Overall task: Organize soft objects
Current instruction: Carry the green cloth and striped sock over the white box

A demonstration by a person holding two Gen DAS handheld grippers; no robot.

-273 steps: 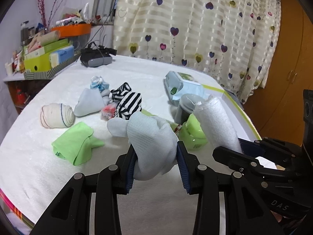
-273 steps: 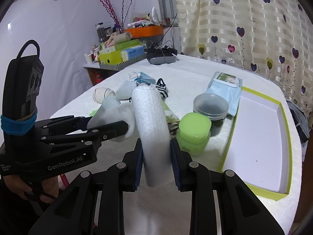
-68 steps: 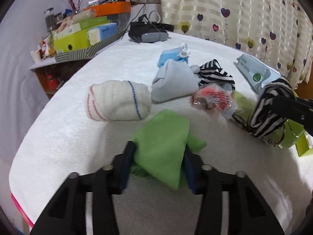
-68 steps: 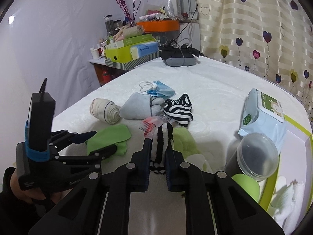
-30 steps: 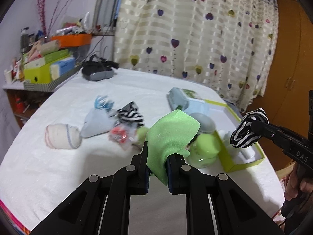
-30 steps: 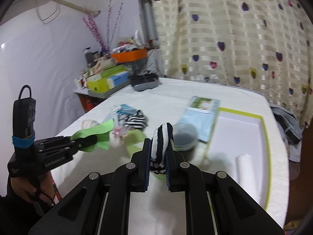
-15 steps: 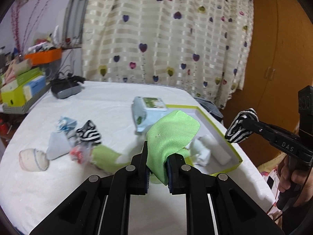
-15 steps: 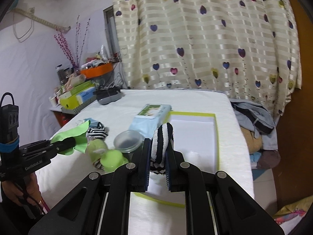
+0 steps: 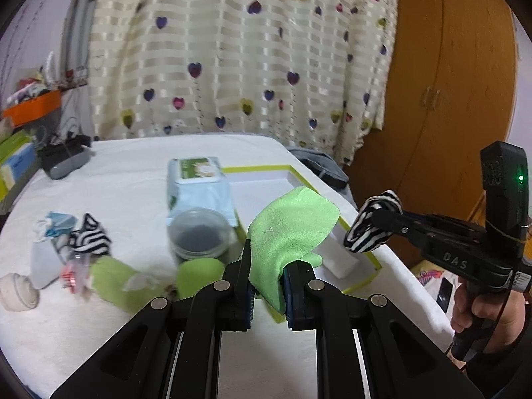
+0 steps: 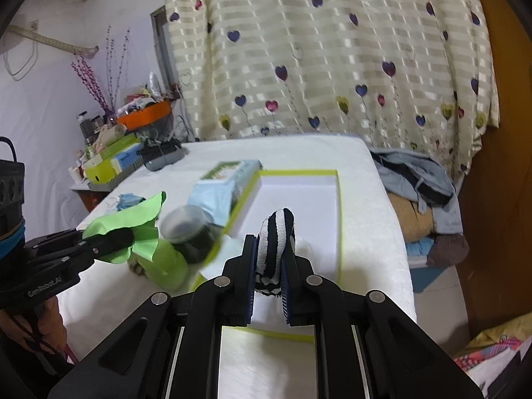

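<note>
We read "DAS" on the right gripper [image 9: 369, 229], jaws clamped on a black-and-white striped sock [image 10: 274, 242], and "GenRobot.AI" on the left gripper [image 10: 124, 239], clamped on a light green cloth [image 9: 286, 229] at lower centre, above the green-rimmed white tray [image 10: 339, 219].

Wipes pack [image 9: 198, 183] behind lidded jar [image 9: 199, 234], both left of tray [image 9: 360, 259] on table [image 9: 126, 179].

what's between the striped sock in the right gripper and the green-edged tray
Nothing visible. The striped sock, clamped in the right gripper, hangs over the tray, whose floor beyond it is bare; white rolls lie at the near end.
</note>
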